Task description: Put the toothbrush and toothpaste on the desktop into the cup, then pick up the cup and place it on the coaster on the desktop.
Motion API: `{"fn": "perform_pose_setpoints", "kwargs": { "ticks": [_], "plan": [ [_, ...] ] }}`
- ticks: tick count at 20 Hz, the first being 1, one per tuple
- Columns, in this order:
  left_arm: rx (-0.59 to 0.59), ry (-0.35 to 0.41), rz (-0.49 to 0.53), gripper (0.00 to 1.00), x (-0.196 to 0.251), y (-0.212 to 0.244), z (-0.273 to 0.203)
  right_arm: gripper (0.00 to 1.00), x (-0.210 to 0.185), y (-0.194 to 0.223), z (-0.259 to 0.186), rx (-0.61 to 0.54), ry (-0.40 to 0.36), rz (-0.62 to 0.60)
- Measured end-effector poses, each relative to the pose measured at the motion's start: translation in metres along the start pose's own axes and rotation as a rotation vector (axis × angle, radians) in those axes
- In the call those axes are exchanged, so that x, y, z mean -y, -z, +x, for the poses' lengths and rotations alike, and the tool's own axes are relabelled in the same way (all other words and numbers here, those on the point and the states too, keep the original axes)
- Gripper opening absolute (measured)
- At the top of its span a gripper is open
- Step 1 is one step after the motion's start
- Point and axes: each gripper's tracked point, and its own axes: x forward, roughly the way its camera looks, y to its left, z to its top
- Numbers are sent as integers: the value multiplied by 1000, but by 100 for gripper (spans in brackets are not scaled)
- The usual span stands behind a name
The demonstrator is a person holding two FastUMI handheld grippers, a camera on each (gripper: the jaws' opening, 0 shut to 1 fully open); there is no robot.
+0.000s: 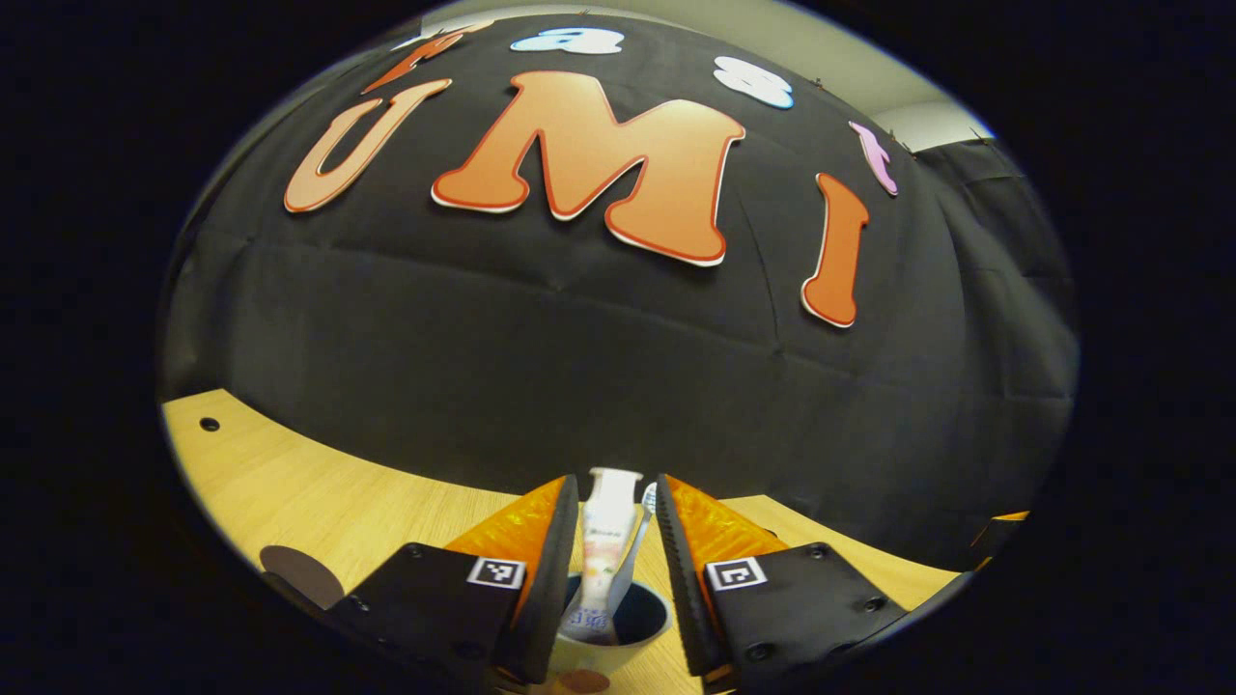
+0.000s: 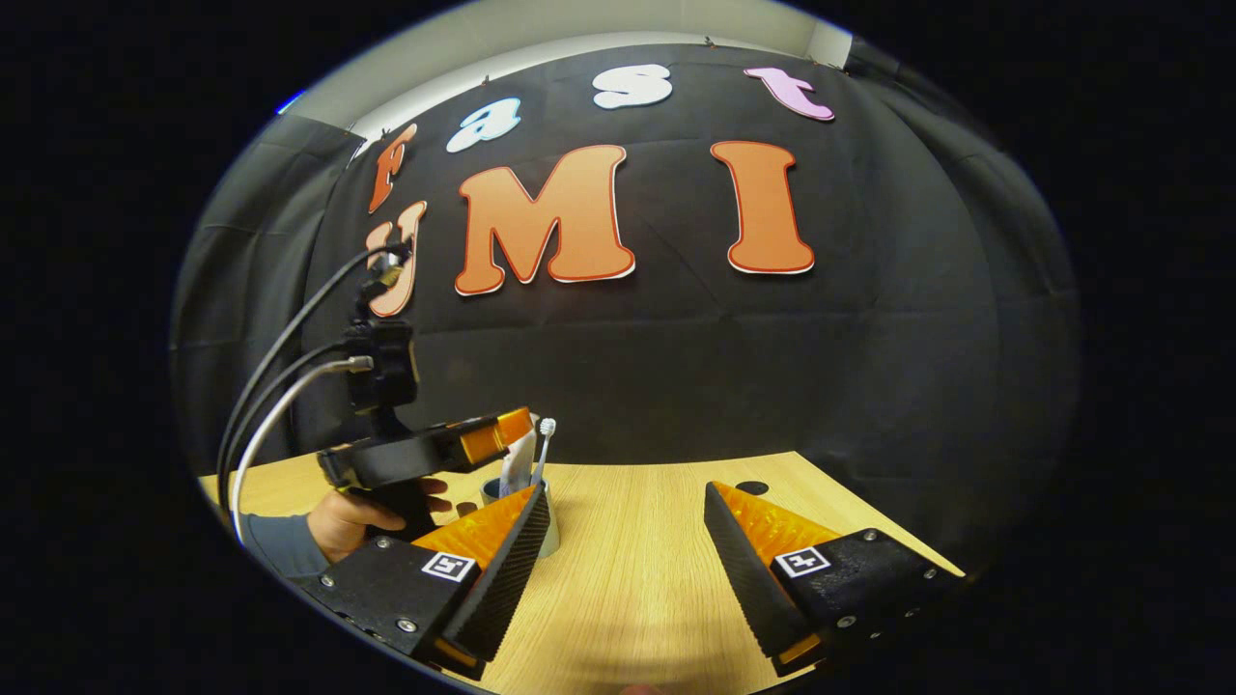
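We see the left gripper (image 1: 618, 541) at bottom centre of the left gripper view, its ribbed wedge fingers (image 1: 555, 560) standing either side of a cup (image 1: 618, 642). The cup is round with a dark inside and a pale wall. It holds a soft, flattened toothpaste (image 1: 603, 555) tube with its cap up, and a thin toothbrush (image 1: 639, 536) with a bristle head beside it. Both fingers sit close on the cup's sides, but we cannot tell if they press it. The desktop (image 1: 319, 492) is light wood grain with a small dark hole at left. A flat round brown coaster (image 1: 301, 573) lies at lower left, well apart from the cup.

In the right gripper view, the right gripper (image 2: 623, 569) sits at the bottom with fingers wide apart and nothing between them. At left of the frame a hand (image 2: 352, 521) holds the other gripper with cables looping up from it. The cup there is partly hidden behind the right gripper's left finger (image 2: 507, 569). A dark hole (image 2: 751, 488) shows in the wood further back.
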Motion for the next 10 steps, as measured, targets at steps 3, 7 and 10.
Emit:
{"fn": "perform_pose_setpoints", "kwargs": {
  "ticks": [3, 7, 10],
  "plan": [
    [-6, 17, 17, 90, -4, -24, -34, 97, -8, 0, 3, -36, 2, 23],
    [-17, 4, 72, 90, -21, -52, -89, 97, -30, 10, 16, -169, -6, 131],
    [-47, -17, 80, 90, -47, -58, -134, 94, -59, 23, 21, -291, -48, 240]
  ]
}}
